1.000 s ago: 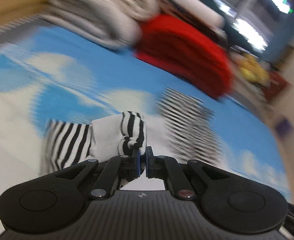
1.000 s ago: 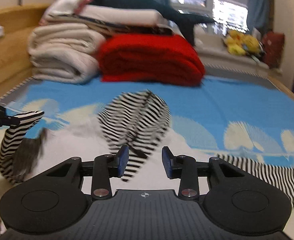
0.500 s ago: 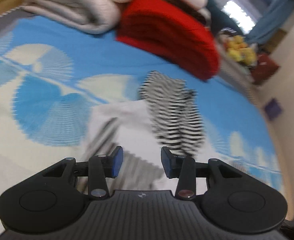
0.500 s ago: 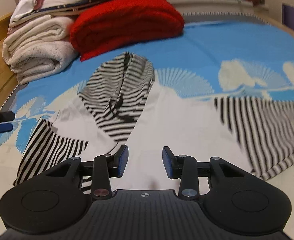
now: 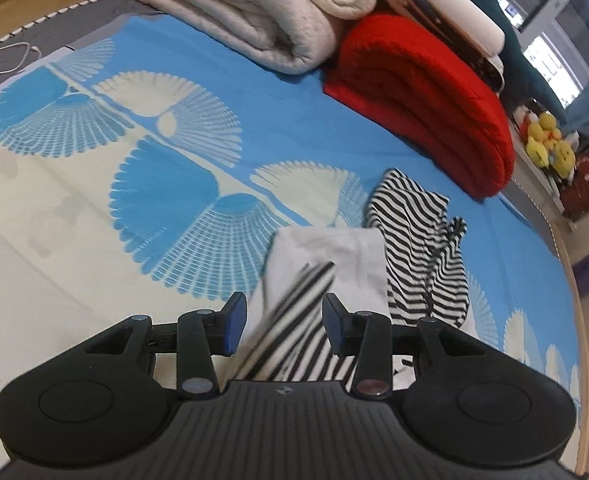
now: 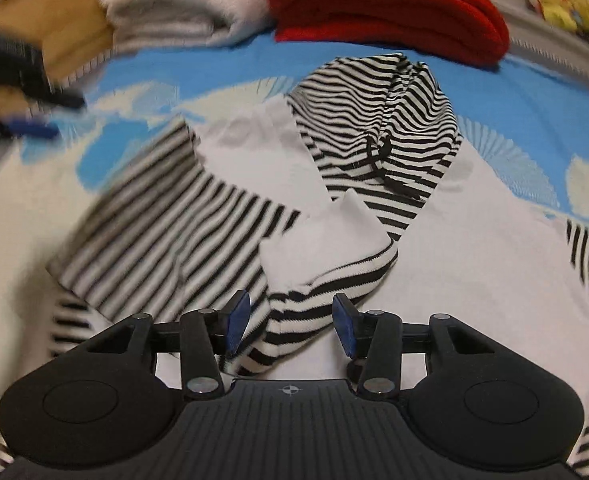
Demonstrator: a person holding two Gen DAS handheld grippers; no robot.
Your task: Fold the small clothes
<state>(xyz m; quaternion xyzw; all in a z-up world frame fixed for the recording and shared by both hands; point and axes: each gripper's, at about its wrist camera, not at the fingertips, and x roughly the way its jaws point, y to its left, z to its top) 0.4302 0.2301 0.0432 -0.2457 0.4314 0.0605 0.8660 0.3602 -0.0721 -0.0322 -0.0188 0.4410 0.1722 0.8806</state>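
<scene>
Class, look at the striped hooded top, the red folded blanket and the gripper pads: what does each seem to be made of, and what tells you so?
Striped hooded top: soft knit jersey, probably cotton; it drapes and wrinkles, with a ribbed cuff.
Red folded blanket: thick fleece or plush, matte and fuzzy; exact fibre unclear.
Pads of the right gripper: smooth blue rubber or plastic, on matte black plastic arms.

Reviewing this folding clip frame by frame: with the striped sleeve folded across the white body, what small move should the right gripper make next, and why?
Probably close the right gripper on the striped sleeve cuff. Its jaws, which have just been opening, stand apart with the cuff lying bunched between them, not pressed. The left gripper is open too, so nothing holds the hoodie, and the cuff looks rumpled rather than flat.
</scene>
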